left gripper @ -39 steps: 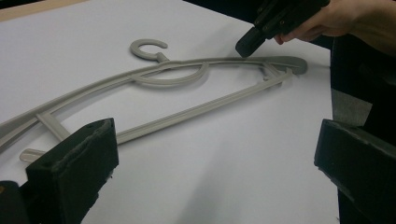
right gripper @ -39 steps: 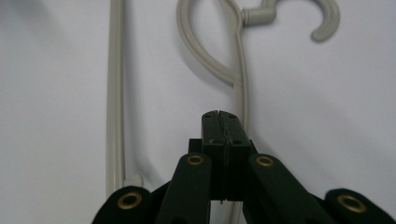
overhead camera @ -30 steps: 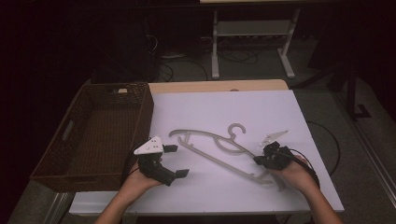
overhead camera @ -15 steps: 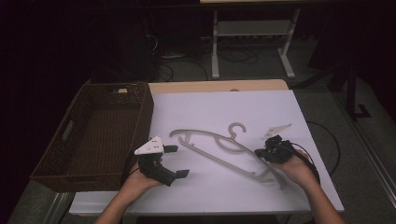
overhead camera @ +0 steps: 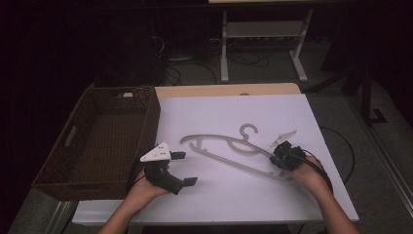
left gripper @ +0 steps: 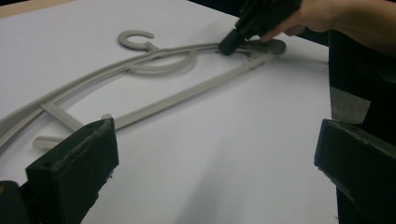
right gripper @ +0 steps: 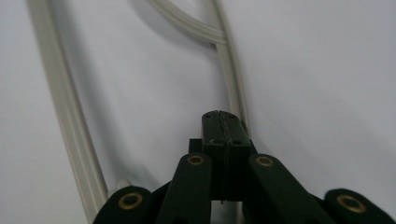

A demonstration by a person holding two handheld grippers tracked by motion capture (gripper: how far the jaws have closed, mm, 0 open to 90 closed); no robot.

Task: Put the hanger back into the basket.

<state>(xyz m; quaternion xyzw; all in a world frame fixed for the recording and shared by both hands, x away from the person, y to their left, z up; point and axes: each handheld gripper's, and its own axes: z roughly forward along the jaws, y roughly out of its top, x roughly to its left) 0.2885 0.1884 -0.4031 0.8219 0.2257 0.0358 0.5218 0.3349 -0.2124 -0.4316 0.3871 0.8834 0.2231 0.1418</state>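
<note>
step: grip grey plastic coat hanger (overhead camera: 229,148), flat mid-desk | right gripper (overhead camera: 281,157): fingers pinched together at its right end, hold unclear | left gripper (overhead camera: 181,168): fingers wide, near-left | advice: lift level toward left wicker basket (overhead camera: 73,146)

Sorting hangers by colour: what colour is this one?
Pale grey hanger, clearest in the left gripper view.

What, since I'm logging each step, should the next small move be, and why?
Probably raise the right claw slightly to test its grip. It is shut at the right end of the hanger, which lies flat on the table; whether it truly pinches the bar is unclear. The left claw is open and apart from the hanger.
</note>
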